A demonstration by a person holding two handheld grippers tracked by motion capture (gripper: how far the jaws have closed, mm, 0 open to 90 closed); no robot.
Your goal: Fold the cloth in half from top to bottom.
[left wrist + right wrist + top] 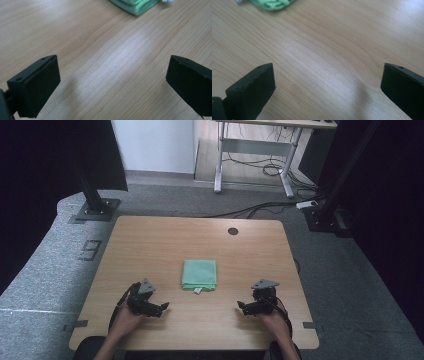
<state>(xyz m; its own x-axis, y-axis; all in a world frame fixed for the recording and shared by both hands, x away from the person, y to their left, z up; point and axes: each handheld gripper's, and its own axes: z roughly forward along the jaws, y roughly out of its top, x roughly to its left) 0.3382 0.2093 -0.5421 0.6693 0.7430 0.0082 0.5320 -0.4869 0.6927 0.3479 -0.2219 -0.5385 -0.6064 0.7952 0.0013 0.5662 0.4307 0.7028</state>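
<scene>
Folded green cloth (199, 274) flat at table (150, 245) centre, white tag at its near edge. Left gripper (165, 306) at 7 o'clock of cloth, right gripper (240, 306) at 5 o'clock; both resting on wood, jaws spread wide, empty. Flanking, inward-pointing stance suggests readiness for a two-sided pickup.

Green folded cloth (199, 274) with white tag, light wood-grain table (150, 245), black left gripper (161, 309), black right gripper (243, 307), grey speckled carpet (45, 265)
</scene>
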